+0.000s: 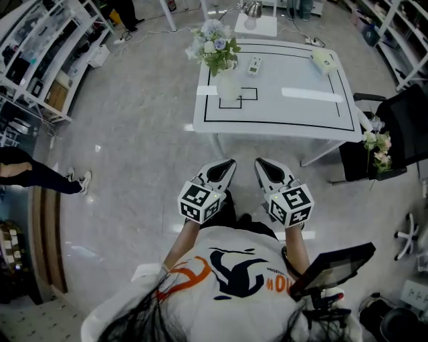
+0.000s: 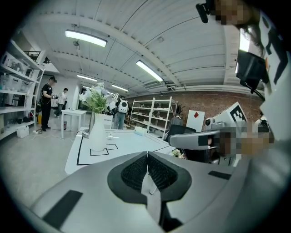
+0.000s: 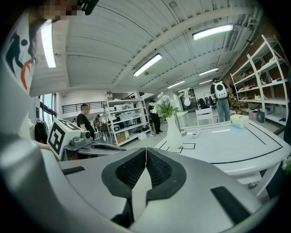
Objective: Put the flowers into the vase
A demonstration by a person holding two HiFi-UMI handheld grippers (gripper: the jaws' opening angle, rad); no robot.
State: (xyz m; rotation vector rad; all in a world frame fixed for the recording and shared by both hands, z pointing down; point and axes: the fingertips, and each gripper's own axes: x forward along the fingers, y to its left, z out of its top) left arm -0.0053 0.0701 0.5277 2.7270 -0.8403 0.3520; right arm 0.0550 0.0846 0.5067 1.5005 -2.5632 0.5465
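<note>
A white vase stands on the left part of the white table, holding pale blue and white flowers with green leaves. The same vase appears in the left gripper view, and the vase also shows in the right gripper view. More flowers lie on a black chair right of the table. My left gripper and right gripper are held side by side close to my body, well short of the table. Both are shut with nothing between the jaws.
On the table lie a small remote-like device, a pale box at the far right corner, and black taped lines. Shelving lines the left side. A person's legs show at left. A lamp stands behind the table.
</note>
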